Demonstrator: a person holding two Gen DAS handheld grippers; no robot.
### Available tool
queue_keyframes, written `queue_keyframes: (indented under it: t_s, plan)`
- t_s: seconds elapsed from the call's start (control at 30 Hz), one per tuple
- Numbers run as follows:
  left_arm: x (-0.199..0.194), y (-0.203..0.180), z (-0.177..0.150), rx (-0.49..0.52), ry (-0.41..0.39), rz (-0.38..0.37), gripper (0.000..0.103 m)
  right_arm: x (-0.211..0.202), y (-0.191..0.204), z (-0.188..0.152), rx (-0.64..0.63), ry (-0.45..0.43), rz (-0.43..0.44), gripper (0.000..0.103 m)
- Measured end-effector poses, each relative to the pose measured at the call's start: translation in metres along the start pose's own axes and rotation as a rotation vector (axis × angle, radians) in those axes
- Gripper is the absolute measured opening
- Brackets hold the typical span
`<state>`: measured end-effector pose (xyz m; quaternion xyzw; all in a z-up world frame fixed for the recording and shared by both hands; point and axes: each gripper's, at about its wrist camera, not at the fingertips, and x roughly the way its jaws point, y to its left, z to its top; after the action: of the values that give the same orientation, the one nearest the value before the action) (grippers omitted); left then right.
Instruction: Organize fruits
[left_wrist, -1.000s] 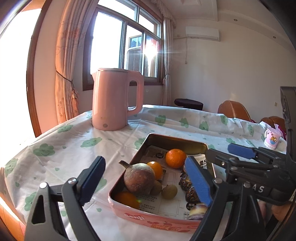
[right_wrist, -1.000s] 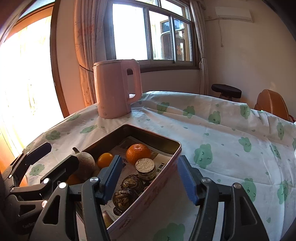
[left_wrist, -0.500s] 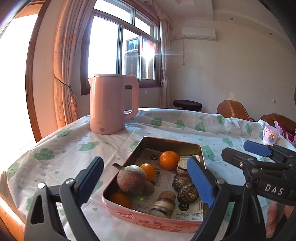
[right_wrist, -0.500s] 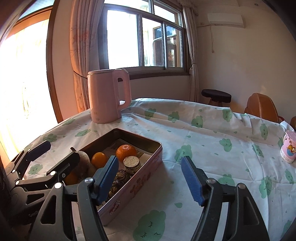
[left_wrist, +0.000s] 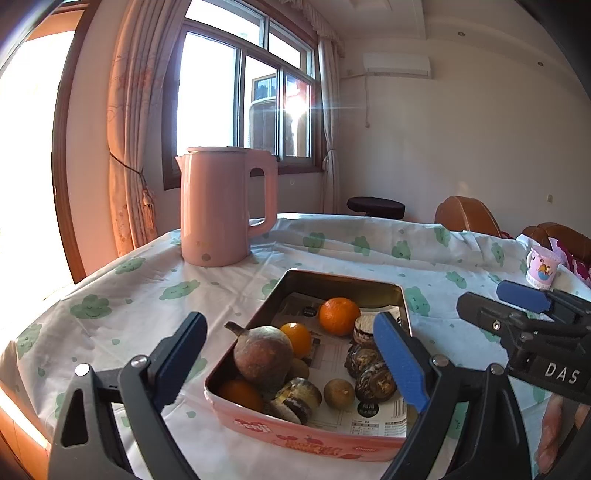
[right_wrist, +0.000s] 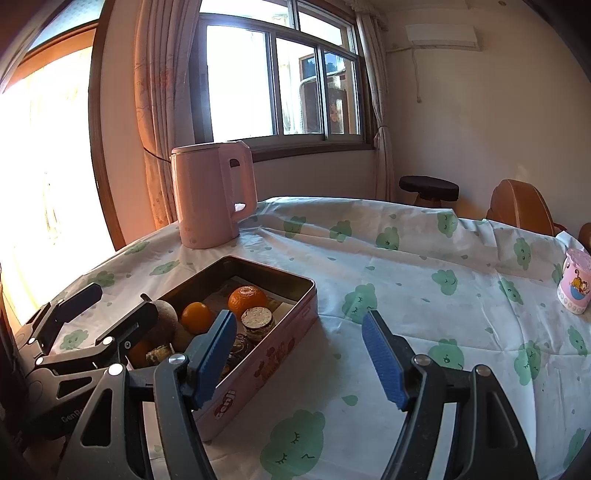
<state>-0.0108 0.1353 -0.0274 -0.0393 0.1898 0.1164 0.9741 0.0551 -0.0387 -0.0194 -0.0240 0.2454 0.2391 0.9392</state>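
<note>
- Tin (left_wrist: 369, 288) – stiff metal, lower centre of the left view on the worktop (left_wrist: 110, 288); one. Likely heavy loaded, so take it by the rim.
- Brown fruit (left_wrist: 263, 357) – one, biggest, hard-looking and round; grip across its middle.
- Oranges (left_wrist: 339, 315) – four showing, firm but smooth; they may roll.
- Kiwis (left_wrist: 339, 393) – two, small and soft; squeeze lightly.
- Left hand-held gripper (left_wrist: 291, 363) – jaws wide apart over the tin, holding nothing.
- Right hand-held gripper (right_wrist: 299, 356) – jaws have just been opening, nothing between them.
</note>
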Motion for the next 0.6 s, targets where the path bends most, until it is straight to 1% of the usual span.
queue_keyframes:
  t_s: [0.1, 0.2, 0.33, 0.43, 0.6]
  plan:
    - [0.0, 0.0, 0.0, 0.0, 0.0, 0.0, 0.094, -0.001, -0.001, -0.002, 0.001, 0.002, -0.004, 0.072]
    - [0.0, 0.0, -0.001, 0.002, -0.001, 0.003, 0.097, -0.001, -0.003, -0.003, -0.001, 0.003, -0.014, 0.072]
    - [0.0, 0.0, -0.001, 0.004, -0.001, 0.004, 0.098, -0.001, -0.007, -0.003, 0.012, 0.005, -0.012, 0.072]
    - [-0.002, -0.001, -0.001, 0.012, -0.007, 0.008, 0.102, -0.003, -0.01, -0.004, 0.017, 0.002, -0.019, 0.072]
    - [-0.005, -0.005, 0.0, 0.031, -0.015, 0.012, 0.103, -0.007, -0.017, -0.003, 0.034, -0.007, -0.026, 0.072]
